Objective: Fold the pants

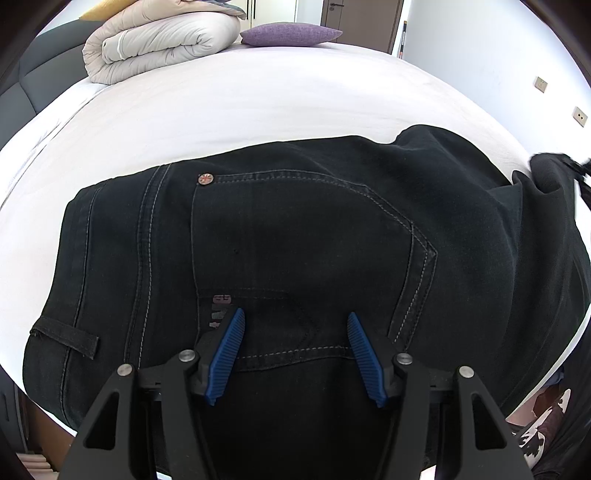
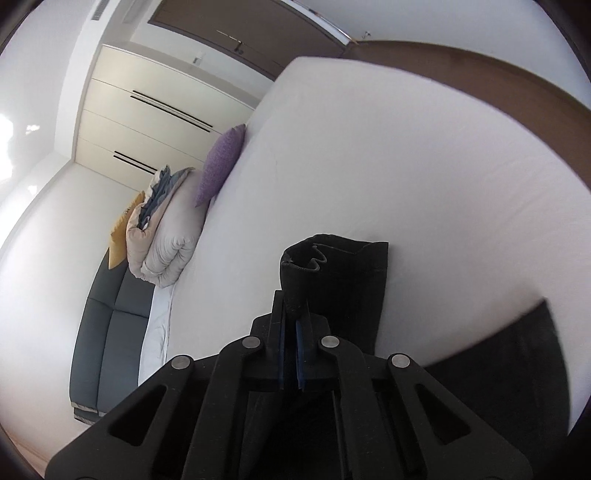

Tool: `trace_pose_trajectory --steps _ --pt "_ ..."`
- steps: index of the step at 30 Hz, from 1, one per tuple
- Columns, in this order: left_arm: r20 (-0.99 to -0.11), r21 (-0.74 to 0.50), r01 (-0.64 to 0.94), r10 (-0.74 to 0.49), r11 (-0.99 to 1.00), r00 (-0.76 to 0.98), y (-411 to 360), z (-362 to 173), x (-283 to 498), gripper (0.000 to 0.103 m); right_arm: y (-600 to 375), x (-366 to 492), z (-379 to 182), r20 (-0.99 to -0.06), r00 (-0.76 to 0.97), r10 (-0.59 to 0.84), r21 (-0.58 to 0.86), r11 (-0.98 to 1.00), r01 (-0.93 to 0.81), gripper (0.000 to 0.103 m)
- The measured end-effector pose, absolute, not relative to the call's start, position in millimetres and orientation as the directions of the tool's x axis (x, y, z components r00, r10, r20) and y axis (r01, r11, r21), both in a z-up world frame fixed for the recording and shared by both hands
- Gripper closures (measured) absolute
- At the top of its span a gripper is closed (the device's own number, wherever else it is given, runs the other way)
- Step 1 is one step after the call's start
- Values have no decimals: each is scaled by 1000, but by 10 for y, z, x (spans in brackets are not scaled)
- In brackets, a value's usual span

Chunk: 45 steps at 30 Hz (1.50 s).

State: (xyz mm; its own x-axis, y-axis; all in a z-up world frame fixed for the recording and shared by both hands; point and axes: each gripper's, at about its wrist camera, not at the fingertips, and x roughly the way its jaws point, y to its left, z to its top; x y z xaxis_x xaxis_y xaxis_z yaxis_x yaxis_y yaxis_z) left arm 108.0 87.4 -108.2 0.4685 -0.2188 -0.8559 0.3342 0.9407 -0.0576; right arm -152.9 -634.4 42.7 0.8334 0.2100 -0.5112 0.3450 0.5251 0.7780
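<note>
Right fingers (image 2: 290, 314) pinch pants (image 1: 295, 240) hem; left fingers (image 1: 295, 325) spread; 1 pair.

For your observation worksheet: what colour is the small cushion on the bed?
Purple; the small cushion shows best in the left wrist view.

Left tool (image 1: 295, 325) jaws apart, right tool (image 2: 290, 314) clamped

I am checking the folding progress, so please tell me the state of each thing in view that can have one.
pants: spread on the bed, back pocket up, one leg end lifted.
leg end: pinched and raised off the sheet.
left gripper: open, fingers over the seat of the pants.
right gripper: shut on the leg end.
duvet: folded, at the bed's far end.
purple pillow: lying flat.
door: closed.
</note>
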Motion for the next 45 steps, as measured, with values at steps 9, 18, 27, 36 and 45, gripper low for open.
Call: trace_pose_trajectory --steps 9,18,27,36,45 --pt "-868 -66 338 -221 939 444 841 -1046 1128 43 -6335 -3390 134 -595 793 131 763 403 506 100" --pt "-899 -36 337 -177 941 400 688 -959 1257 41 -6186 -3786 -225 -598 790 136 782 316 537 100" --pt "-905 -24 339 -165 940 393 612 -925 1293 40 -6219 -3950 -447 -584 795 164 804 251 539 100" --pt "-902 -7 348 -156 937 402 573 -891 1224 40 -6251 -3879 -599 -593 787 172 798 253 546 101" --pt "-884 -26 341 -181 940 432 654 -994 1191 39 -6395 -4168 -436 -639 765 78 740 334 584 79"
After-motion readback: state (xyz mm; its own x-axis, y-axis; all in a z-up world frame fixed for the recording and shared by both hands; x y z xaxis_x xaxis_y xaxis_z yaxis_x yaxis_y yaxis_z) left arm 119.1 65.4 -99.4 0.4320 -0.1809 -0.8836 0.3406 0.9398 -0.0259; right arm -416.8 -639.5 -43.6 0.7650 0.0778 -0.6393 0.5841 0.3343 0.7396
